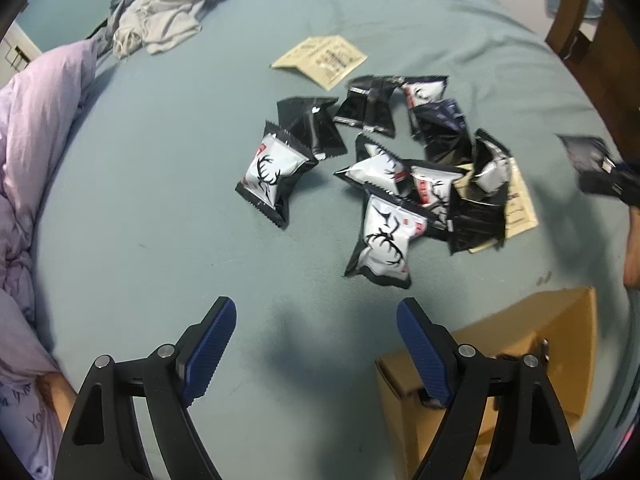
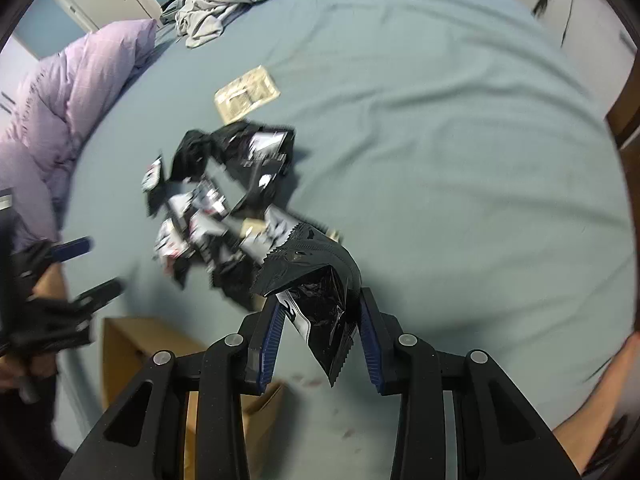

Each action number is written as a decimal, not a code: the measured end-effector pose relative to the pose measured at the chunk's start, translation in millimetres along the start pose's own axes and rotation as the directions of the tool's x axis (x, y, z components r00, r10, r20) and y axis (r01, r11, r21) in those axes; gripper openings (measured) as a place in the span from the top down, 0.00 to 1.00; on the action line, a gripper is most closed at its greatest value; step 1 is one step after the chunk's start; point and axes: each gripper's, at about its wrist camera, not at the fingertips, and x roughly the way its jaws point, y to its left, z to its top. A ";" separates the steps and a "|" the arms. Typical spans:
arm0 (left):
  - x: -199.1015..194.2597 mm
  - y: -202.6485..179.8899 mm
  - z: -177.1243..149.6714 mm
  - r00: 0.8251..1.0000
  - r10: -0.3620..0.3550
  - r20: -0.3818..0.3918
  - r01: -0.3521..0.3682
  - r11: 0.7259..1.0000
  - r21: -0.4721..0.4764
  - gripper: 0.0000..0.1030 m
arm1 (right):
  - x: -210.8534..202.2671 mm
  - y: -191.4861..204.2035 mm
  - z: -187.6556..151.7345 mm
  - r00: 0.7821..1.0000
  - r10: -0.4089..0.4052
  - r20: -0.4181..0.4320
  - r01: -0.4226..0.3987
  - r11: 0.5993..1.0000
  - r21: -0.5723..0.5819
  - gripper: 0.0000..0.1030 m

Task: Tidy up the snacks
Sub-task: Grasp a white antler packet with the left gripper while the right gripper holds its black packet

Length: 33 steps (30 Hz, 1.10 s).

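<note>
The right gripper is clenched on a black snack packet, its blue pads pressing the wrapper from both sides so that the packet hangs crumpled between them, lifted clear of the bed. The left gripper is released, jaws spread wide with nothing between them, hovering over bare sheet just short of the snack pile. That pile, a loose scatter of black-and-white packets printed with an antler mark, lies in the middle of the blue-grey sheet; one packet sits slightly apart on its left side. Two tan paper sachets accompany the pile: one lies beyond it, another is partly covered by packets at its right edge. A cardboard box stands near the bed's front edge, just beside the left gripper's right finger. A lilac duvet is bunched at the left, and a heap of grey clothes lies at the far corner.
</note>
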 end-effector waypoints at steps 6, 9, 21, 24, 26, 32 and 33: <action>22.6 -10.8 7.4 0.999 0.013 -0.029 -0.012 0.999 0.038 0.19 | 1.3 -15.5 -9.8 0.995 0.078 -0.065 -0.074 0.996 0.050 0.67; 30.2 -19.1 13.2 0.999 0.013 -0.036 -0.011 0.999 0.053 0.19 | 7.5 -23.8 -13.4 0.992 0.086 -0.098 -0.078 0.994 0.075 0.67; 58.5 -48.6 30.4 0.994 -0.025 -0.107 0.033 0.997 0.074 0.59 | 5.0 -26.7 -33.1 0.988 0.028 -0.151 -0.013 0.995 0.102 0.67; 46.7 -54.1 30.2 0.997 -0.021 -0.080 0.027 0.997 0.078 0.66 | -7.9 -9.9 -42.0 0.988 0.015 -0.153 -0.003 0.997 0.077 0.67; 31.2 -57.9 28.3 0.999 -0.009 -0.034 0.012 0.996 0.091 0.67 | -17.4 -1.4 -43.9 0.990 0.010 -0.143 -0.001 0.998 0.064 0.67; -17.5 -62.3 10.2 0.999 -0.030 0.043 0.025 0.994 0.108 0.69 | -57.6 30.3 -47.6 0.997 -0.002 -0.078 0.004 1.000 0.028 0.67; -26.1 -64.3 8.8 0.998 -0.033 0.056 0.026 0.992 0.120 0.69 | -64.2 36.8 -48.3 0.998 -0.009 -0.065 0.010 1.000 0.014 0.67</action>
